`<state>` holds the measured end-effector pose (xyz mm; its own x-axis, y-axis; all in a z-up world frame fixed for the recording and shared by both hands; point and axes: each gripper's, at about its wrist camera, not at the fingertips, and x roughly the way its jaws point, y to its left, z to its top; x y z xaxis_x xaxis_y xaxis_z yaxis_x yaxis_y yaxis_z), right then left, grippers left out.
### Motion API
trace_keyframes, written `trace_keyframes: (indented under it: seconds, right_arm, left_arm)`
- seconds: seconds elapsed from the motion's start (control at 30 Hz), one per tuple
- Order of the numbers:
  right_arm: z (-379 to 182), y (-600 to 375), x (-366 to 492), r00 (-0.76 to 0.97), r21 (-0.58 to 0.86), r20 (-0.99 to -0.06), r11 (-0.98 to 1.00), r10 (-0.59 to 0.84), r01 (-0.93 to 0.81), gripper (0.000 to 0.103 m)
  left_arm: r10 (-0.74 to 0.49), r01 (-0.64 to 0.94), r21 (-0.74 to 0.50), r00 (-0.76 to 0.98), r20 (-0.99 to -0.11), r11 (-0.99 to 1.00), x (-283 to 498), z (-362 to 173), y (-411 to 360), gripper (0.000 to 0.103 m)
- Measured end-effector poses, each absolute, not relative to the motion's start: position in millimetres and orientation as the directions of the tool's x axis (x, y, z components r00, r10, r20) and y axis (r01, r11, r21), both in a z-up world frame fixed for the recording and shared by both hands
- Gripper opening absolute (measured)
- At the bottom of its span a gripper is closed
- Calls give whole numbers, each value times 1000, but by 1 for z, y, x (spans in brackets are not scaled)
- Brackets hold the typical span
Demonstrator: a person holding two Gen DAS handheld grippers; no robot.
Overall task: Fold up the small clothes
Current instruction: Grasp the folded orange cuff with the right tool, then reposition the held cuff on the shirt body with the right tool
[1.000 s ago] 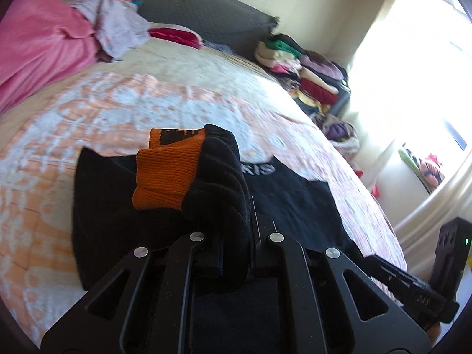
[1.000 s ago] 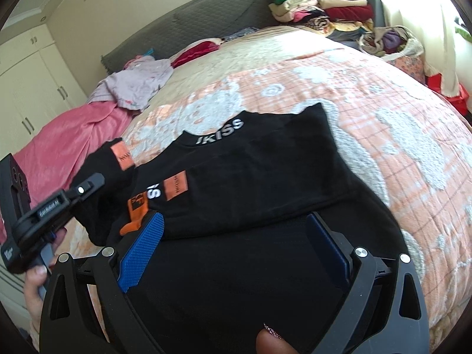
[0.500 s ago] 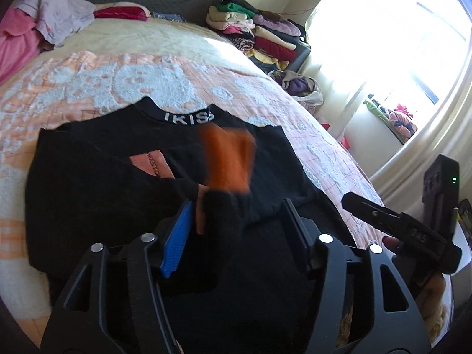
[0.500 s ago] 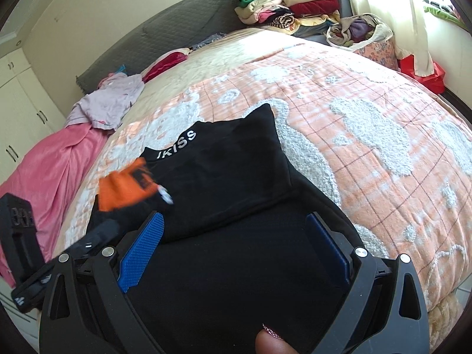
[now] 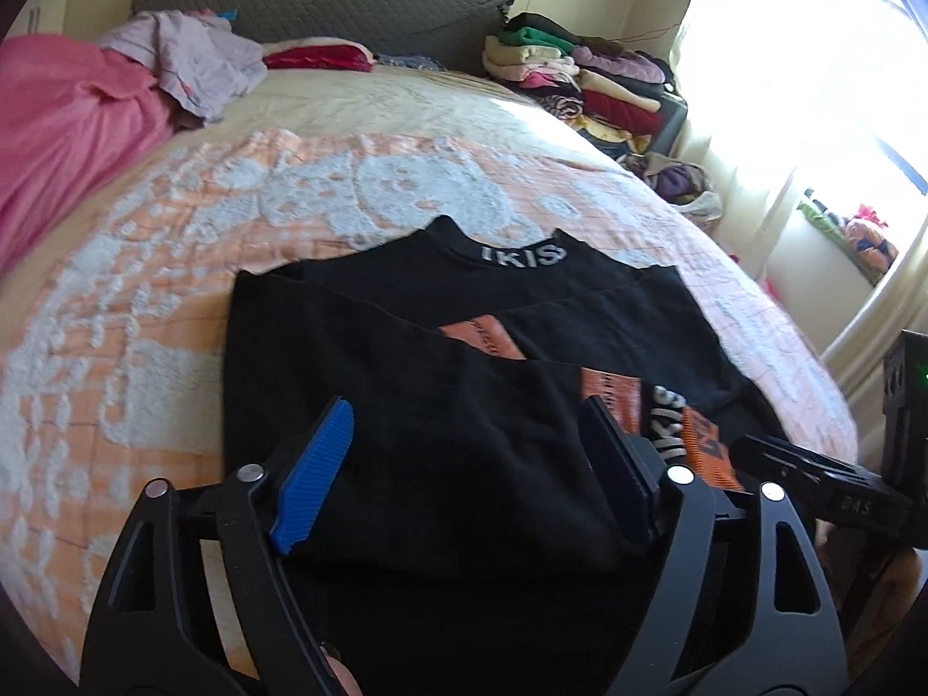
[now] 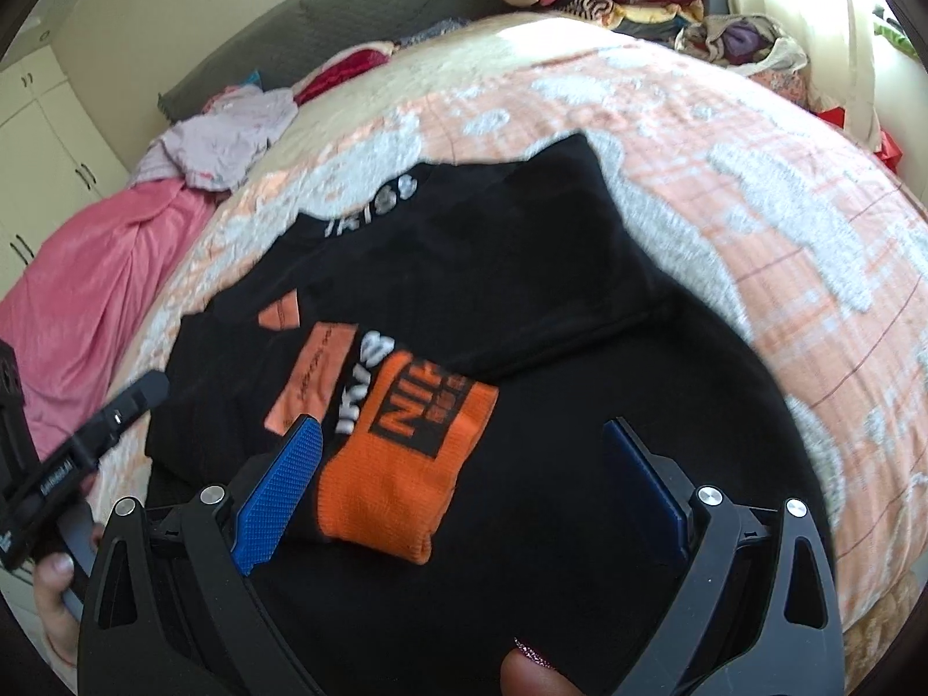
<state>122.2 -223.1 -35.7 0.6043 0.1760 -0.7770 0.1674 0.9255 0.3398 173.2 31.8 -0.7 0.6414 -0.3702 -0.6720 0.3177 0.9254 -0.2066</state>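
A black sweatshirt (image 5: 441,406) is laid flat on the bed (image 5: 174,243), over its peach-and-white bedspread. White lettering reading "IKIS" is seen on the collar (image 5: 522,256). An orange cuff (image 6: 406,464), printed with black block letters that look like "NIF", is folded across the body beside orange patches (image 6: 310,385) with small unreadable text. The left tool (image 5: 481,464) is held with blue pads apart above the garment, gripping nothing. The right tool (image 6: 464,481) is likewise spread wide, empty, over the cuff.
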Motion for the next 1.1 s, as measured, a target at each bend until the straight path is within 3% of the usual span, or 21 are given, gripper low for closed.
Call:
trace_keyframes:
  seconds: [0.07,0.2,0.3,0.43,0.77,1.1]
  right_arm:
    - [-42,-219,124,588,341,-788,924,182,171,93]
    - [-46,-207,127,583,318,-793,936,177,149,78]
    - [-45,-201,129,589,321,-784,940,194,118,52]
    - [-44,-196,131,595,314,-776,946,208,79,25]
    - [1,-196,145,694,218,-698,976,174,-26,17]
    - [27,-228,174,760,67,-649,997,23,28,10]
  left_arm:
    - [-346,305,-184,653,-674,934,175,-1,35,75]
    - [-337,279,-197,659,-672,940,178,2,46,79]
    - [-321,253,-200,674,-666,946,181,5,56,79]
    - [-308,223,-213,687,-658,951,183,9,68,79]
    - [-262,112,-267,729,-632,957,191,20,113,80]
    - [-248,73,-290,736,-630,954,195,19,127,80]
